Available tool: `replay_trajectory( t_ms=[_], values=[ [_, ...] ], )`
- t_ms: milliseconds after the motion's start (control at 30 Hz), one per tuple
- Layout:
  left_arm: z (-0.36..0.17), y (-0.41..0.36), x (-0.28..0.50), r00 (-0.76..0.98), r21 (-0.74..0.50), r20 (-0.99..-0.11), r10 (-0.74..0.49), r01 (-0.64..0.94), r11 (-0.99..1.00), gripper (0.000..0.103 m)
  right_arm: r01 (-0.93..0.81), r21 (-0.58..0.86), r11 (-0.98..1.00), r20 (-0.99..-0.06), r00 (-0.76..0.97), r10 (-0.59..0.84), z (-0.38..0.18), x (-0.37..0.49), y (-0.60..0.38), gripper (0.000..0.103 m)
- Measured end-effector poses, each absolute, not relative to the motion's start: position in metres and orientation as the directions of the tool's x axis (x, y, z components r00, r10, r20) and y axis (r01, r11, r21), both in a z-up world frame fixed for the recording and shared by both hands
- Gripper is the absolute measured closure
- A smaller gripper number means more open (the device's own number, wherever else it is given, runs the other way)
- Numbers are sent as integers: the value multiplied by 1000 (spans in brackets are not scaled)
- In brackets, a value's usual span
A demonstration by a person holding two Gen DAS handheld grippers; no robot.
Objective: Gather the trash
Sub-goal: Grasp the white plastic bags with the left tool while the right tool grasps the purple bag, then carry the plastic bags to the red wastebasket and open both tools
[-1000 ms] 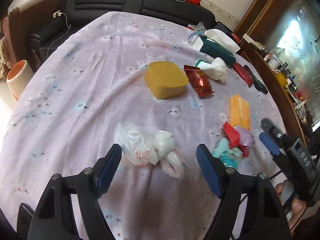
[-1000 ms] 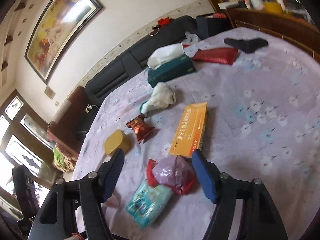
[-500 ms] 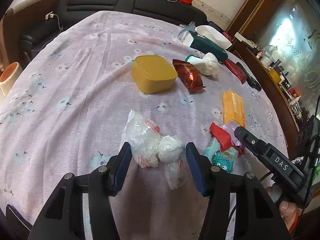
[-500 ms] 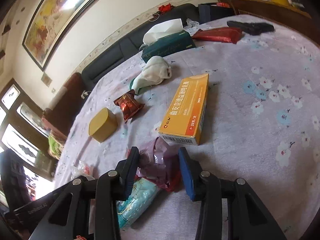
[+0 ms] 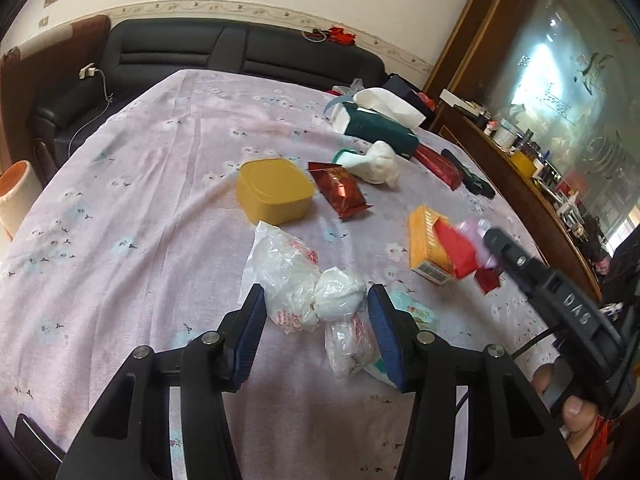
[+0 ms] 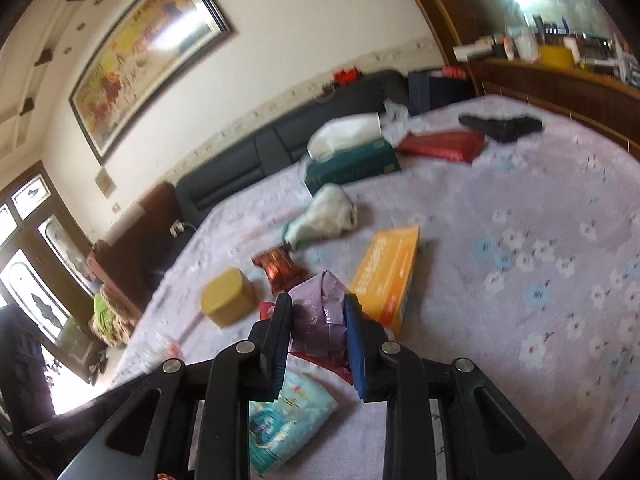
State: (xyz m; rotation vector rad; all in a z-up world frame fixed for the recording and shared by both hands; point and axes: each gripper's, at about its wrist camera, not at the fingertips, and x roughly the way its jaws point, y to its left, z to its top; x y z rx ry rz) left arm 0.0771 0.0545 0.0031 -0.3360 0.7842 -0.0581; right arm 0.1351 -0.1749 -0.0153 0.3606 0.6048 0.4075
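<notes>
**Both tongs closed on trash over the flowered table**

A round table under a lilac tablecloth (image 5: 152, 184) printed with small flowers fills both views. Behind it runs a black leather sofa (image 5: 224, 50); a framed painting (image 6: 148, 52) hangs on the cream wall, and a dark wooden sideboard (image 5: 532, 184) crowded with small items lines one side. On the cloth lie a yellow lidded box (image 5: 274, 190), a red foil snack packet (image 5: 340, 190), a knotted white cloth (image 5: 378, 164), a green tissue box (image 5: 380, 130), an orange carton (image 6: 386, 274) and a pale blue wet-wipe pack (image 6: 288, 412).

The trash comes in two heaps: crumpled clear-and-white plastic bags (image 5: 308, 284) near the table's edge, and a creased purple wrapper (image 6: 320, 312) with a red one bunched under it, just beside the orange carton.

The left gripper (image 5: 316, 330) has its jaws about half apart, blue pads touching both sides of the plastic bags. The right gripper (image 6: 316, 344) has just been closing; its jaws are narrow and clamp the purple wrapper, which looks raised off the cloth.
</notes>
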Motion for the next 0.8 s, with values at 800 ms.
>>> replay_trajectory(
  t_ms=[800],
  values=[
    [100, -57, -64, 809, -234, -480, -339, 255, 938, 53, -195, 442, 876, -302, 887, 350, 83, -77, -263, 76]
  ],
)
